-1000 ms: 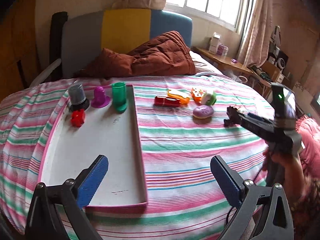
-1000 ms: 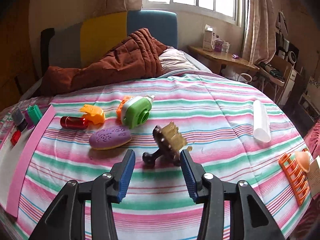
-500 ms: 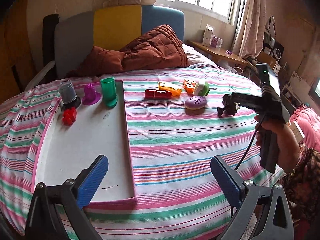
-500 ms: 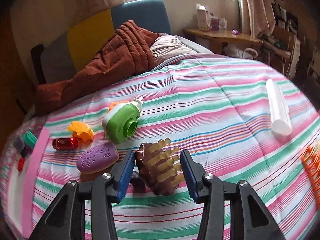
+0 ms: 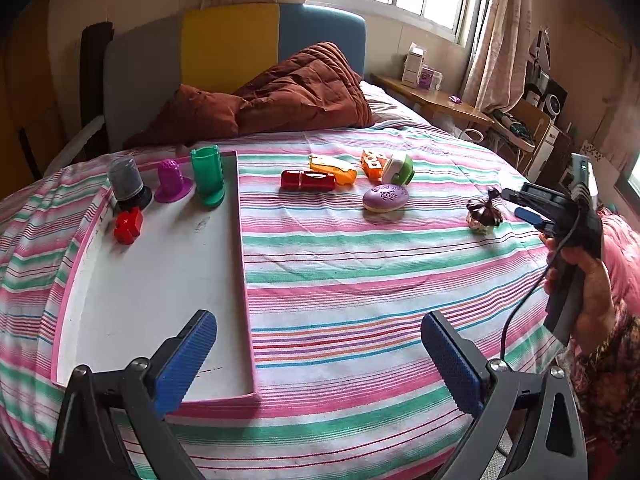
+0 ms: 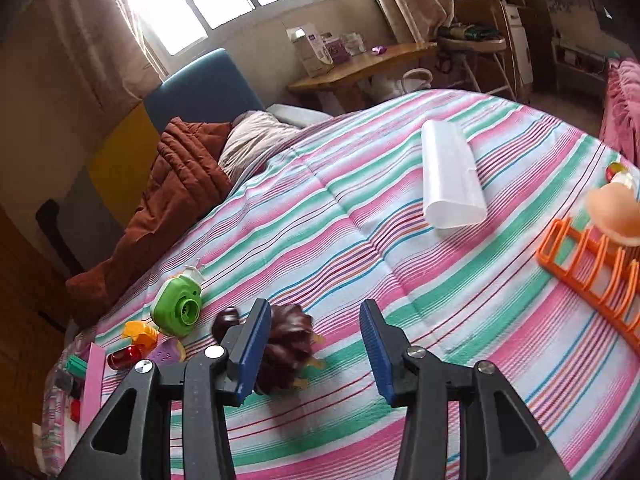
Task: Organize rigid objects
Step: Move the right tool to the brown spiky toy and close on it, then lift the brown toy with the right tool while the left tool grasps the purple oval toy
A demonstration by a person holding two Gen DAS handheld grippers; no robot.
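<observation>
A dark brown brush (image 6: pixel 290 340) with yellowish bristles lies tipped over on the striped bedspread (image 6: pixel 360 240). It sits between the fingers of my right gripper (image 6: pixel 314 320), close against the left finger, with a clear gap to the right one. That gripper is open. In the left wrist view the brush (image 5: pixel 483 212) lies just off the right gripper (image 5: pixel 520 206), which a hand holds. My left gripper (image 5: pixel 320 360) hangs open and empty over the near corner of the white, pink-rimmed tray (image 5: pixel 160 300). The tray holds a grey cup (image 5: pixel 127 184), a purple piece (image 5: pixel 172 180), a green cup (image 5: pixel 208 180) and a red block (image 5: pixel 128 224).
Loose on the bed are a red capsule (image 5: pixel 308 180), an orange piece (image 5: pixel 334 168), an orange dice block (image 5: pixel 374 164), a green-white toy (image 5: pixel 398 168) and a purple oval (image 5: pixel 386 198). At the right lie a white tube (image 6: pixel 452 176) and an orange rack (image 6: pixel 592 268). A brown quilt (image 5: pixel 280 96) is at the headboard.
My right gripper has closed in around the brush, rolled, and moved right. The brush has tipped over and shifted right, away from the purple oval. The left gripper has hardly moved.
</observation>
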